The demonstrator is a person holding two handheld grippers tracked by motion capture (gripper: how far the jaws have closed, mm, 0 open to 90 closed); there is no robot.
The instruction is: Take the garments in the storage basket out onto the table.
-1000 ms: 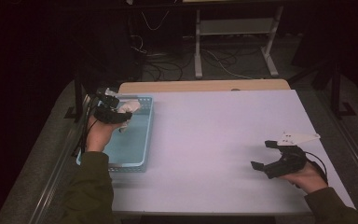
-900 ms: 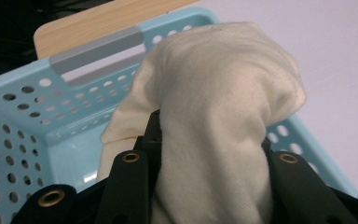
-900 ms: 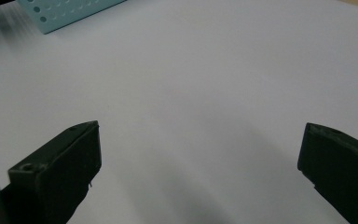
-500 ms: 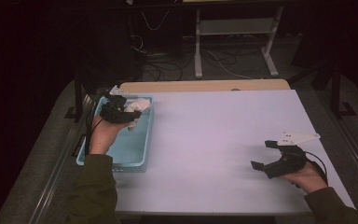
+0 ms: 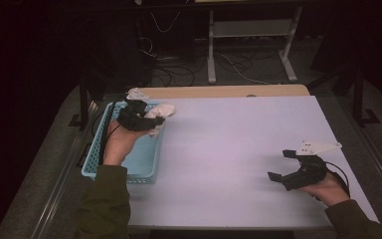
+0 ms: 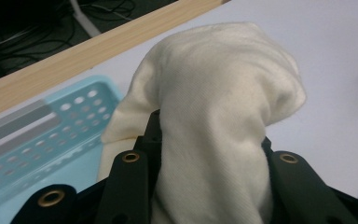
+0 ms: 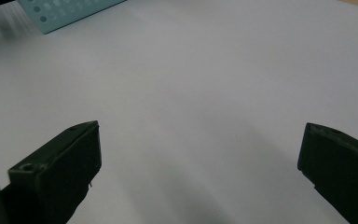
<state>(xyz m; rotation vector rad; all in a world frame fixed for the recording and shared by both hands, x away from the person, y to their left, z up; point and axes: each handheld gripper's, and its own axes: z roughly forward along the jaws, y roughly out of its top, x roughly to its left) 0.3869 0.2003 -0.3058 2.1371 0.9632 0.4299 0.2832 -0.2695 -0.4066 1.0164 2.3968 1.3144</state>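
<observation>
Presently my left gripper (image 5: 146,117) is clamping a cream knitted cloth (image 6: 214,116), holding it over the far right corner of the pale blue perforated plastic basket (image 5: 144,164). My right gripper (image 5: 284,167) is resting with jaws wide apart over the bare white tabletop (image 5: 229,149). Beyond, a wooden table edge (image 5: 229,91) is bordering tangled floor cables (image 5: 179,69). No legible writing.

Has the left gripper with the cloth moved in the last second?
Yes. The left gripper carried the cloth toward the basket's far right corner.
</observation>
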